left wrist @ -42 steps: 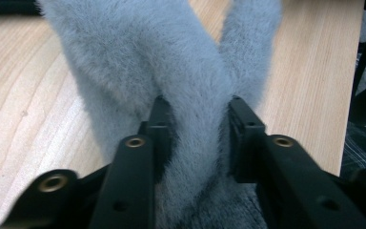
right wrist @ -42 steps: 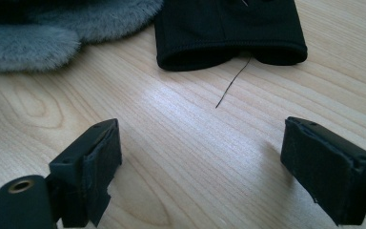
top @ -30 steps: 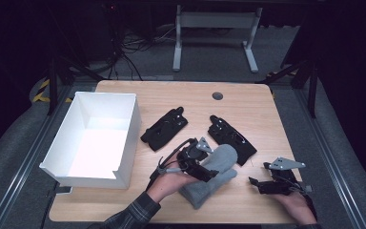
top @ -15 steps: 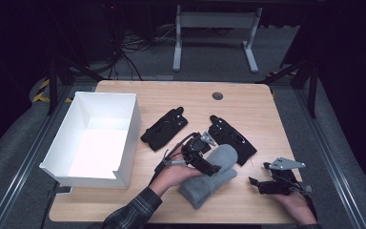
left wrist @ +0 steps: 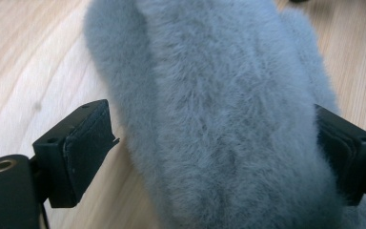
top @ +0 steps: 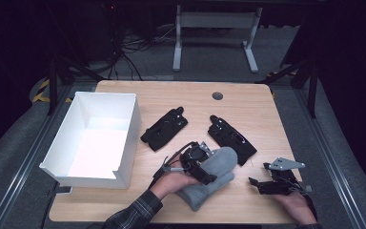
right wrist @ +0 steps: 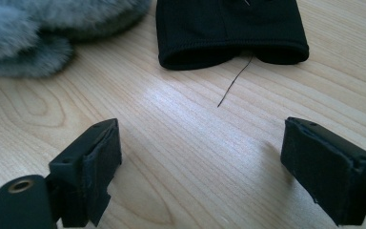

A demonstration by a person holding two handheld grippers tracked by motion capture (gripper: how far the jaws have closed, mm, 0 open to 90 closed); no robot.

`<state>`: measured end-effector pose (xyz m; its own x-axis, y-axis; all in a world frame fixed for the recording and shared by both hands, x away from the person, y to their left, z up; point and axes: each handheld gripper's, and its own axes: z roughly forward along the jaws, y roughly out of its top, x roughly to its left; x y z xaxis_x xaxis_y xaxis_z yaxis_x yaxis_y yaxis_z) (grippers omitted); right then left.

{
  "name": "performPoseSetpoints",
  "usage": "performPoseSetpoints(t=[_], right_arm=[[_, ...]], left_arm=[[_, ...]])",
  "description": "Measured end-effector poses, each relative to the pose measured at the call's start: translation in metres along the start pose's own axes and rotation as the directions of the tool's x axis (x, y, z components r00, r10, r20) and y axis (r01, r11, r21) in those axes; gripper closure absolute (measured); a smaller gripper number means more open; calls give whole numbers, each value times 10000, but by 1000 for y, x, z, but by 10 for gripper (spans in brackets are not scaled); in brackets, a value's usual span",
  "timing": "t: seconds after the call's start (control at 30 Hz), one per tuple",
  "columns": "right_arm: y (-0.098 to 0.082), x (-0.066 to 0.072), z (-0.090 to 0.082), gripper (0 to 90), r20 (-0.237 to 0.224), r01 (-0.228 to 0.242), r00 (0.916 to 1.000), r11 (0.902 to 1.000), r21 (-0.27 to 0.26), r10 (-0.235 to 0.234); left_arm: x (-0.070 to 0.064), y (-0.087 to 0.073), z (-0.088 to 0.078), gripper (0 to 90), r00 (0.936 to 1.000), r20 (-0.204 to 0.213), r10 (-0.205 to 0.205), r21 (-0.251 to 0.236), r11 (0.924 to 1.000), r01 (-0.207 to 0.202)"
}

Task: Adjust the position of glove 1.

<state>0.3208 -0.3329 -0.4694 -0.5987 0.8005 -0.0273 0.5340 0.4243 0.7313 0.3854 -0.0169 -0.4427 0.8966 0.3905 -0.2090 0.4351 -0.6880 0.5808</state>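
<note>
Left gripper (top: 205, 171) jaws just opened wide, straddling grey mitten (left wrist: 219, 119), left pad clear; right gripper (right wrist: 205, 167) open, empty.

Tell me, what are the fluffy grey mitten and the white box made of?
The grey mitten looks like soft fleece or faux fur: fine matte fibres stand up all over it. The white box seems thin plastic or coated board, smooth and evenly bright; which one is hard to tell.

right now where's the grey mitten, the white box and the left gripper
grey mitten (left wrist: 219, 119), left gripper view, middle of its fuzzy top
white box (top: 132, 131), high view, its right wall
left gripper (left wrist: 209, 143), left gripper view, midway between its open jaws astride the mitten
</note>
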Motion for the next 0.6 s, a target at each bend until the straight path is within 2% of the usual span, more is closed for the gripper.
performPoseSetpoints(t=[0.13, 0.23, 0.27, 0.3, 0.37, 0.6], right_arm=[[0, 0, 0, 139, 2, -10, 10000, 10000, -38, 10], [0, 0, 0, 139, 2, 5, 10000, 10000, -17, -5], [0, 0, 0, 139, 2, 5, 10000, 10000, -17, -5], [0, 0, 0, 140, 4, 1, 10000, 10000, -15, -1], [0, 0, 0, 140, 6, -7, 10000, 10000, -31, 7], [0, 0, 0, 140, 23, -3, 10000, 10000, -36, 3]], left_arm=[[2, -14, -5, 129, 9999, 45, -150, 19, 9999, 150], [3, -18, -5, 192, 9984, 523, -223, 120, 9997, 217], [3, -18, -5, 228, 9984, 523, -223, 120, 9997, 217], [4, -18, -3, 228, 9972, 705, -257, 134, 9996, 248], [5, -18, -2, 296, 9950, 973, -231, 164, 9996, 216], [5, -17, -2, 495, 9885, 1484, -275, 301, 9993, 233]])
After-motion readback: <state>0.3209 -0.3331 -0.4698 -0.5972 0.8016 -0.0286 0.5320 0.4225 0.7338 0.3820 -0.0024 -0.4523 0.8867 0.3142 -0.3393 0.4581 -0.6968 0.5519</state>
